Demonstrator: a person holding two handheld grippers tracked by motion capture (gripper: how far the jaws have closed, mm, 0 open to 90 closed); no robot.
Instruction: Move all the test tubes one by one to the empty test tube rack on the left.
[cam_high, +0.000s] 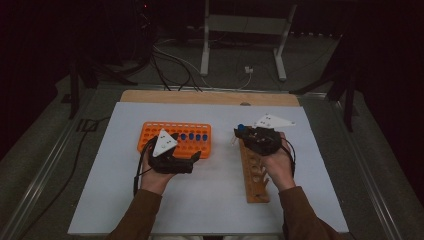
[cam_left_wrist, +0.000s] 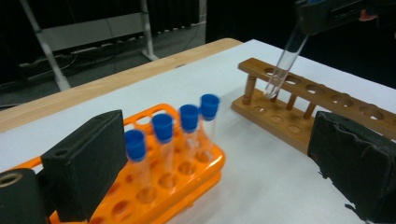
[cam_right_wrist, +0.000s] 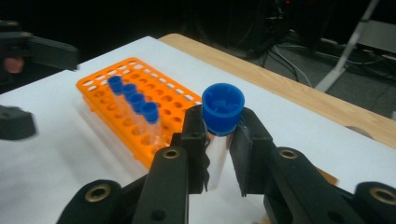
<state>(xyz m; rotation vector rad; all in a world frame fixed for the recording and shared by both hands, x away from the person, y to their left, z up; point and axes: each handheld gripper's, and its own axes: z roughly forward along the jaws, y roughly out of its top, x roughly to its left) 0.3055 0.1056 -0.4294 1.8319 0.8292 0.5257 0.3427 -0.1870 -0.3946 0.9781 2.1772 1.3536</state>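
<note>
Right gripper (cam_right_wrist: 219, 154): jaws closed on a clear plastic test tube with a blue cap (cam_right_wrist: 223, 122), held tilted with its lower end at the end hole of the brown wooden tube rack (cam_left_wrist: 299, 105). Left gripper (cam_left_wrist: 219, 172): jaws wide apart, holding nothing, beside the orange plastic grid rack (cam_left_wrist: 187, 177) carrying four blue-capped tubes (cam_left_wrist: 163, 140). White tabletop (cam_high: 210, 200).

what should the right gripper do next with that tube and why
Probably lower it straight down: the right gripper is shut on the blue-capped tube, whose tip hangs tilted just over an end hole of the wooden rack, not yet seated.
</note>
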